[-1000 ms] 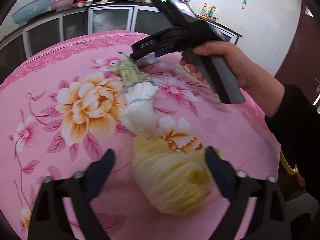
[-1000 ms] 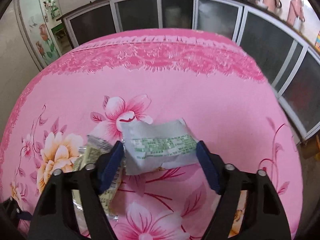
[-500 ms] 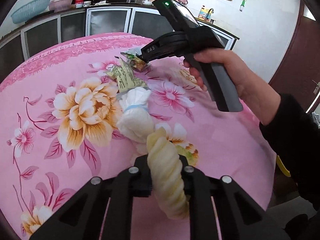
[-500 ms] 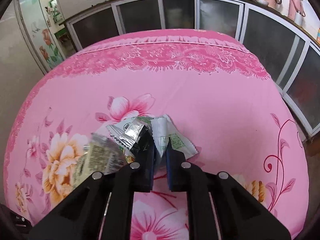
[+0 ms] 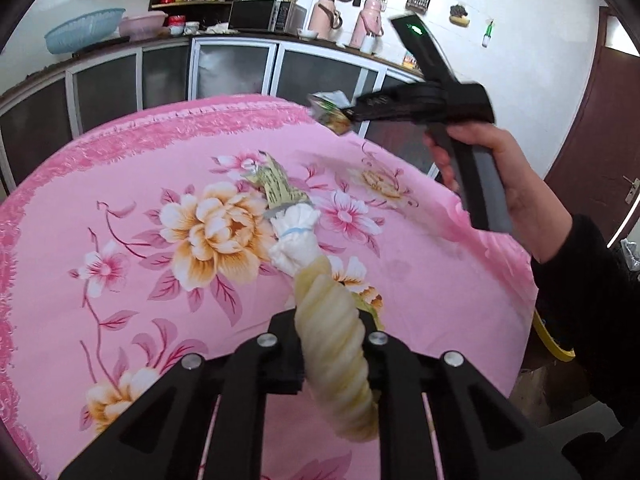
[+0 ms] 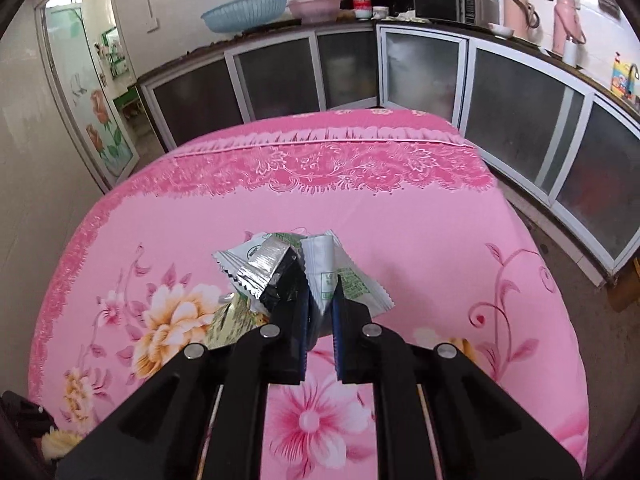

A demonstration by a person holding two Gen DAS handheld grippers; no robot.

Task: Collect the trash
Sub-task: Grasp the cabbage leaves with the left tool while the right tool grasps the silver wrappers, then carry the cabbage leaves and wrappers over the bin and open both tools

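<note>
While clamped: wrapper [image 6: 320,276] between hand-held gripper [image 6: 320,308] jaws

Bright daylight, fisheye-warped edges, slight blur

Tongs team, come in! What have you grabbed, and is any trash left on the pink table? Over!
Left tongs shut on yellow wad. Right tongs shut on snack wrappers. White wad and green wrapper remain on tablecloth. Nothing blocking.
</note>
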